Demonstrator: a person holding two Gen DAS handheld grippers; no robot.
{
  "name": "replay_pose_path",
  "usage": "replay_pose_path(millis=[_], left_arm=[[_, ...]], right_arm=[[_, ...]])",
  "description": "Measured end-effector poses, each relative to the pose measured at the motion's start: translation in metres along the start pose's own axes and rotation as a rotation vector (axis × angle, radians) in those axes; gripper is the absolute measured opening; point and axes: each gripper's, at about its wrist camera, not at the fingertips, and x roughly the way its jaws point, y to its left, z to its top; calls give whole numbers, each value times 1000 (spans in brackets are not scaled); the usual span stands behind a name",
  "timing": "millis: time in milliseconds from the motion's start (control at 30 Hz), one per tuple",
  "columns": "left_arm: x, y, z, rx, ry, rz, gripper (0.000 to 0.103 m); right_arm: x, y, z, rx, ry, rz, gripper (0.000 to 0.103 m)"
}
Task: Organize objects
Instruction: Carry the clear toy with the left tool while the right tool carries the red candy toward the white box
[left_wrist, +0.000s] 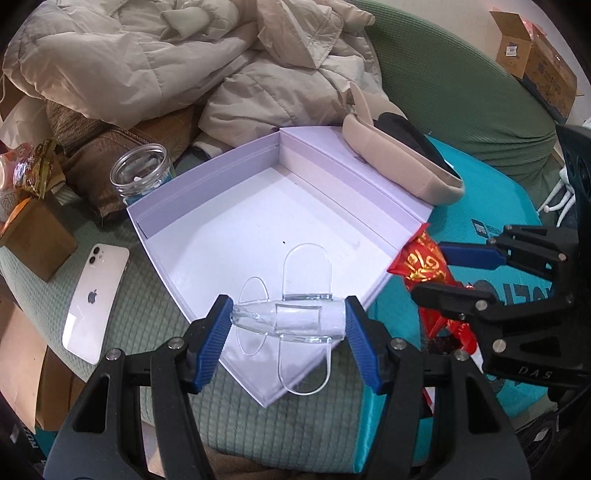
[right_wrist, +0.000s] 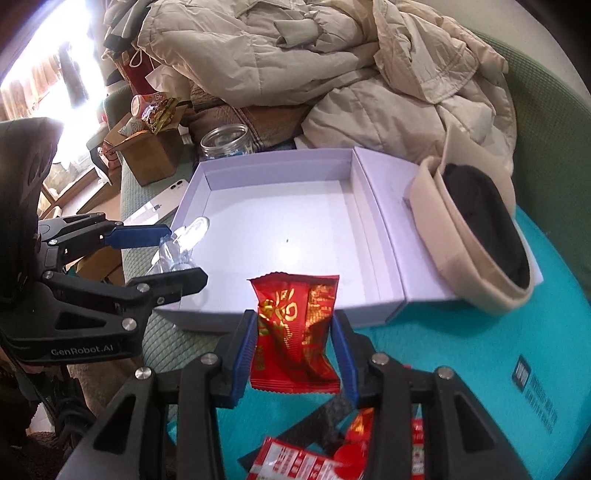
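Over the white box (left_wrist: 207, 236), left claw (left_wrist: 288, 317) pinches a slippery clear plastic stand (left_wrist: 295, 317) endwise; at three o'clock, right claw (right_wrist: 293, 343) squeezes a light, crinkly red snack packet (right_wrist: 295, 332) by its edges.

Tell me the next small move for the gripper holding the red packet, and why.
Probably carry it a little forward over the white box's near wall, then let go. The right gripper is shut on the red snack packet, which hangs just short of the box, and the floor beyond is bare.

Left gripper (left_wrist: 288, 317) fingers (left_wrist: 218, 325) clamp clear plastic piece (left_wrist: 291, 317) above white box (left_wrist: 258, 221) corner.
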Motion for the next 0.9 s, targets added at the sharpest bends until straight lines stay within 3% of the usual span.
replay_pose_path(millis=[633,900], left_arm=[[39,19,26,-27,1,6,60],[56,34,40,-43,4,48,60]], right_arm=[[28,-11,53,-66,-19,-24,41],[44,-14,69,-86,-23,-11,41]])
